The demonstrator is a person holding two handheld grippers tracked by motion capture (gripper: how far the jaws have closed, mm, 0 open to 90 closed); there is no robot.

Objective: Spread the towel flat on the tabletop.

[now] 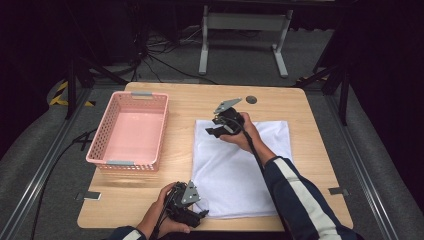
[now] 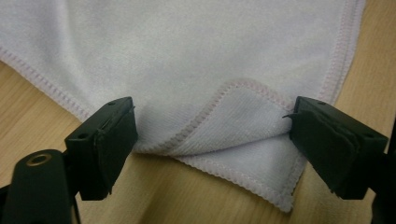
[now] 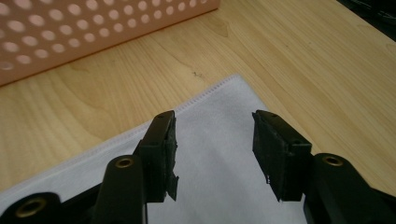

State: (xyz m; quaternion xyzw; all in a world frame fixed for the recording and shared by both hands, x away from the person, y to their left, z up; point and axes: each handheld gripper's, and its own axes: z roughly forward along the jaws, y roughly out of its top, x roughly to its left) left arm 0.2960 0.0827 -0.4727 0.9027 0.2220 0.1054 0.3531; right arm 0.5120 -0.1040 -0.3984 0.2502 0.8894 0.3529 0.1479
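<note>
Pink perforated basket (image 1: 129, 131) on wooden table (image 1: 180, 107), grey carpeted floor (image 1: 30, 150)

Left claw (image 1: 196, 216) gapes low; right claw (image 1: 216, 127) reaches forward, parted.

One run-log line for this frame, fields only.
work: white cloth on wooden table | left tool: open at near folded corner | right tool: open over far corner | pink perforated plastic basket: empty

Looks like lab recording setup to us: wooden table (image 1: 150, 200) on metal rails (image 1: 35, 185), floor cables (image 1: 165, 65), dark curtains (image 1: 390, 60).
</note>
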